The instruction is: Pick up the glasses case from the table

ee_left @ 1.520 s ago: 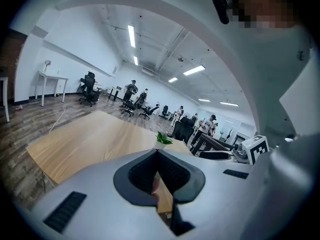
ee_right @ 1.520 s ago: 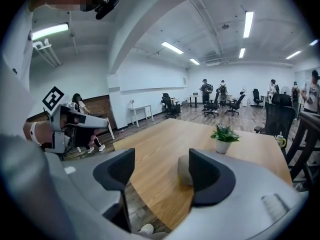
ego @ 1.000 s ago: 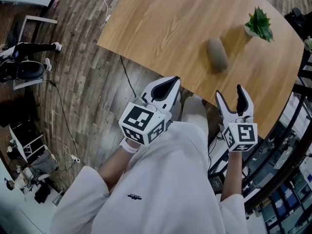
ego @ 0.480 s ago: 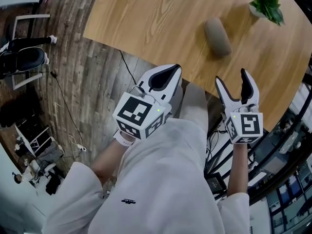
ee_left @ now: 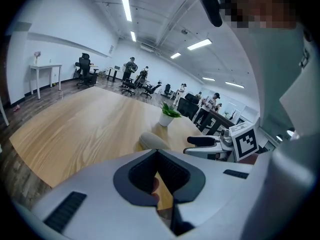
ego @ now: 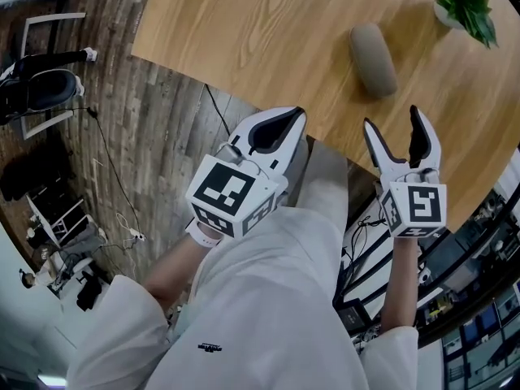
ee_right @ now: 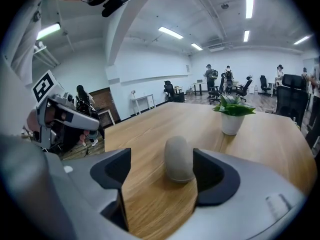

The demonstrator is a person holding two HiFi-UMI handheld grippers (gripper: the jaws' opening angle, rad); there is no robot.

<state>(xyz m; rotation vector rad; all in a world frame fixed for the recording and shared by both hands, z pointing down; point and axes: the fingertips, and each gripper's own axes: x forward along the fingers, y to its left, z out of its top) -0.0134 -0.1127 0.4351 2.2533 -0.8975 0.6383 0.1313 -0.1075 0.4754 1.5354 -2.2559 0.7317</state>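
Note:
The glasses case (ego: 374, 59), a grey-beige oval pouch, lies on the wooden table (ego: 268, 39) toward its right side. My right gripper (ego: 396, 124) hovers at the table's near edge, just short of the case. Its jaws have just been opening, stand open, and hold nothing. In the right gripper view the case (ee_right: 178, 159) lies straight ahead, framed by the spread jaws of the right gripper (ee_right: 161, 165) but beyond them. My left gripper (ego: 284, 116) is shut and empty, off the table edge to the left. The left gripper view shows the case (ee_left: 152, 141) past its closed tips.
A small potted plant (ego: 467, 6) in a white pot stands beyond the case at the far right. Left of the table is wood floor with cables (ego: 106, 169) and a chair (ego: 36, 96). Desks and equipment crowd the right edge (ego: 479, 242).
The right gripper's jaws have spread wider. Both grippers have sunk a little, staying near the table's front edge, and the case now sits higher and further right in the head view.

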